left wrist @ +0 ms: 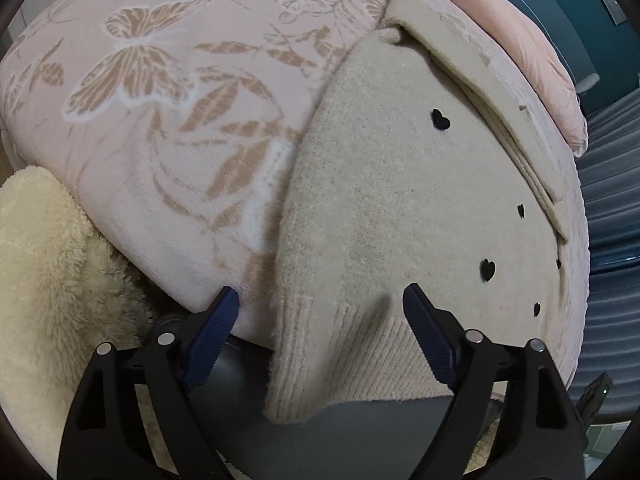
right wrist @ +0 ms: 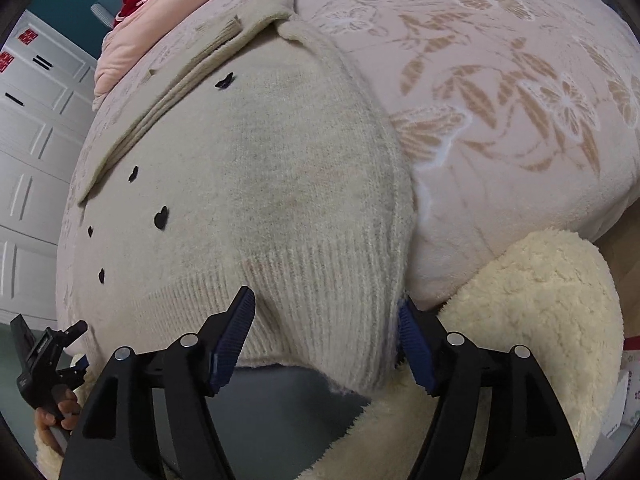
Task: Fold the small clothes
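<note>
Lying on a butterfly-print blanket (left wrist: 168, 128), the beige sweater (left wrist: 400, 184) hangs its ribbed hem over the near edge. The left gripper (left wrist: 320, 308) and the right gripper (right wrist: 326, 316) stand spread at that hem, pinching nothing.

A pink butterfly-patterned blanket (left wrist: 168, 92) covers the bed. White panelled cabinet doors (right wrist: 32, 128) stand against a teal wall (right wrist: 80, 4), and cream fleece (right wrist: 540, 320) lies beside the bed.

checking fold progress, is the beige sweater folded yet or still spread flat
Partly folded: on the beige sweater one sleeve lies doubled over along the side, while the body and ribbed hem lie flat on the butterfly blanket.
</note>
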